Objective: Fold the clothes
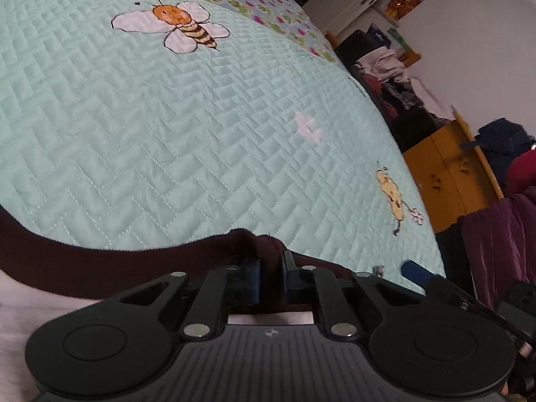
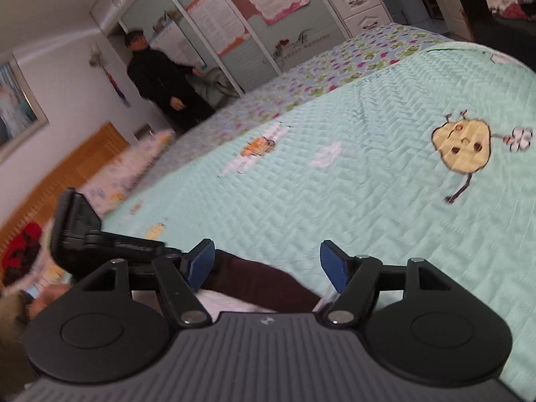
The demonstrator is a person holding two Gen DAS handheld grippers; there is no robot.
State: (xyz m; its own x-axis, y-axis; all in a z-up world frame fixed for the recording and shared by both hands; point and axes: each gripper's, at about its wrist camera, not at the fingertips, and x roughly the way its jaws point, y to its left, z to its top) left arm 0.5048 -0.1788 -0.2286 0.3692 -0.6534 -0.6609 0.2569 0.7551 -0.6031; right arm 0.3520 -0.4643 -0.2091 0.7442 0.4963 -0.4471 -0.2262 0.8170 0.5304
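A pale garment (image 1: 20, 318) with a dark maroon ribbed band (image 1: 83, 264) lies at the near edge of a mint quilted bedspread (image 1: 167, 134). My left gripper (image 1: 271, 268) is shut on a bunched fold of that band, which bulges up between the blue pads. In the right wrist view my right gripper (image 2: 268, 263) stands open. The maroon band (image 2: 261, 284) runs under the gap between its fingers, and the pads do not press on it. The left gripper's body (image 2: 77, 231) shows just to its left. One blue fingertip of the right gripper (image 1: 415, 271) shows in the left wrist view.
A person in dark clothes (image 2: 160, 83) stands by the wardrobe beyond the bed. A yellow cabinet (image 1: 445, 174), a heap of clothes (image 1: 385, 67) and purple cloth (image 1: 502, 241) line the bed's right side. Patterned bedding (image 2: 134, 171) lies at the left edge.
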